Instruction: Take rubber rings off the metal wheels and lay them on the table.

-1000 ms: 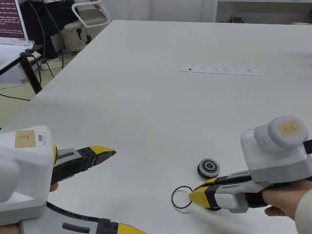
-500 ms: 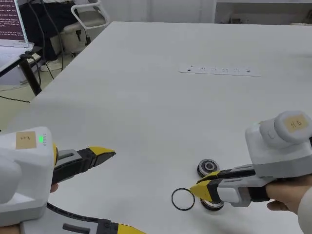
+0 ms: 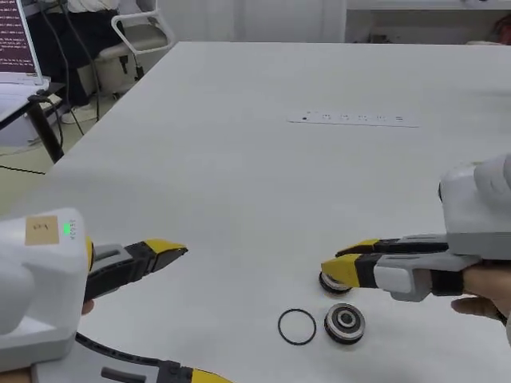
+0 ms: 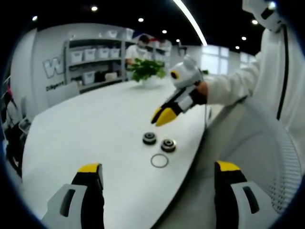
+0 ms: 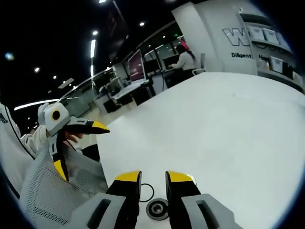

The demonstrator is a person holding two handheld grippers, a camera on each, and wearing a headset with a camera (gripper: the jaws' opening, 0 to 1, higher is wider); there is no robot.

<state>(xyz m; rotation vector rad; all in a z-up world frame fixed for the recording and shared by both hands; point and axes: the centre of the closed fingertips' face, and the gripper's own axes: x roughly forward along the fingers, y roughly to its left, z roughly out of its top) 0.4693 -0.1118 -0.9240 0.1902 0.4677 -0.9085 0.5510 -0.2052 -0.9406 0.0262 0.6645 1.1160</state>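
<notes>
Nearest the person, at about 7 o'clock in the head view, the left tool (image 3: 190, 313) hangs over the white tabletop (image 3: 239, 183) with its yellow-tipped jaws spread wide and nothing between them, well apart from the work. Farther in, at about 5 o'clock, a thin black rubber ring (image 3: 281, 318) lies flat and free on the tabletop. Just beside it, at its 3 o'clock, a round metal wheel with a dark rim (image 3: 345, 322) lies on its side, probably the one already stripped. Close by, at that wheel's 12 o'clock, a second round metal wheel (image 3: 334, 282) is half hidden under the tip of the right tool (image 5: 153, 179). The right tool's jaws stand narrow with a slim gap and hold nothing; whether they touch the wheel cannot be told. This wheel is likely next, though its rubber is too hidden to judge. The risk lies here. With jaws this narrow, the tip could shove the wheel instead of catching the rubber. The wheel could then slide across the smooth tabletop into its neighbour or the loose ring, and the left tool is too far off to brace it. Far beyond, at 12 o'clock, lies a flat white strip (image 3: 351, 118), and at 10 o'clock stands a white office chair (image 3: 144, 28).
</notes>
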